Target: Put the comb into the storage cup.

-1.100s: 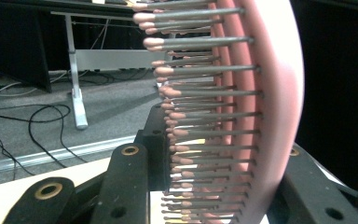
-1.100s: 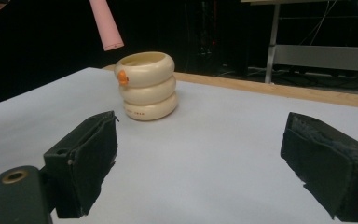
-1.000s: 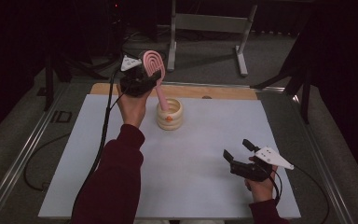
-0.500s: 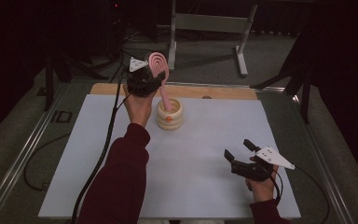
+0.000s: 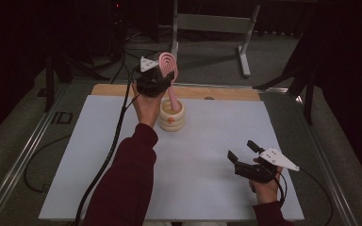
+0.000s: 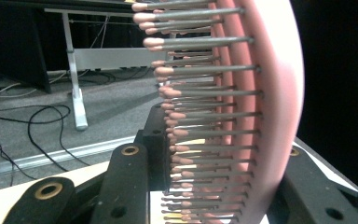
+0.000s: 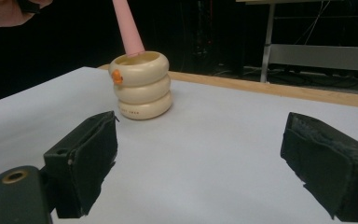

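A pink hairbrush [image 5: 168, 64] stands handle-down, its head clamped in my left gripper [image 5: 158, 81] above the far middle of the white mat. In the left gripper view the bristles and pink back [image 6: 265, 107] sit between the black jaws. The handle [image 7: 127, 28] dips into the mouth of a cream ringed holder [image 5: 171, 117], which carries a small orange mark [image 7: 116, 76]. My right gripper [image 5: 241, 149] hovers low over the mat's near right, jaws wide apart with nothing between them [image 7: 205, 163], facing the holder [image 7: 142, 86].
A white mat [image 5: 217, 141] covers the table, with a wooden strip [image 5: 226, 93] along its far edge. A metal stand [image 5: 212, 23] and loose cables [image 6: 37, 121] lie on the floor beyond. Metal rails [image 5: 23, 155] run down both sides.
My left hand has carried the brush to the right and slightly down, so the handle now reaches into the holder's mouth. The right gripper has stayed put.
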Available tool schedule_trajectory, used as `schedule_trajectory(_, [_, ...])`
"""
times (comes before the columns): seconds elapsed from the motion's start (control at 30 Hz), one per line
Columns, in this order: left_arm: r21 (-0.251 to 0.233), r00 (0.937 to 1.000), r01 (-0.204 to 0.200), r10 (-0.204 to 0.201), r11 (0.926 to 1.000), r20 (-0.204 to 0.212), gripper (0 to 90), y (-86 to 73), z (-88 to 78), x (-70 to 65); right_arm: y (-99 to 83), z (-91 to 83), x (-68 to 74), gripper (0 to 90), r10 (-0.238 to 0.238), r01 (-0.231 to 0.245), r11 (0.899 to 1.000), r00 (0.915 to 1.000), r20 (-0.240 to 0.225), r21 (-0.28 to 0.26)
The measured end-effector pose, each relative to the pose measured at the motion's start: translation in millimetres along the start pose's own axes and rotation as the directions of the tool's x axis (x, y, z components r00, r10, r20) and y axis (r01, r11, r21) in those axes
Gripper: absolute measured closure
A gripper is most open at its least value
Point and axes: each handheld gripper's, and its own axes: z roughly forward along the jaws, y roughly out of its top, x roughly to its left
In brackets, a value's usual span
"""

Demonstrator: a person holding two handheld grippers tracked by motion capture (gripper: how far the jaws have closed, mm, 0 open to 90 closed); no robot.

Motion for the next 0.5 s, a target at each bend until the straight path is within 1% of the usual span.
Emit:
schedule_trajectory(0.23, [0.007,1.0,0.004,-0.004,1.0,-0.009,64.3,-5.0,5.3,-1.1,0.0,-0.4,-0.1,10.8,0.001,-0.001,1.0,1.0,0.001,-0.002])
schedule_trajectory(0.43, [0.011,0.9998,-0.003,0.003,0.9999,-0.017,64.2,-8.2,8.7,-3.4,0.4,-1.5,-0.7,10.9,0.001,-0.001,1.0,1.0,0.006,-0.008])
schedule_trajectory(0.5, [0.015,0.9996,-0.011,0.012,0.9998,-0.025,64.2,-9.7,10.1,-4.3,1.1,-2.8,-0.5,10.9,0.001,-0.001,1.0,0.9999,0.012,-0.017])
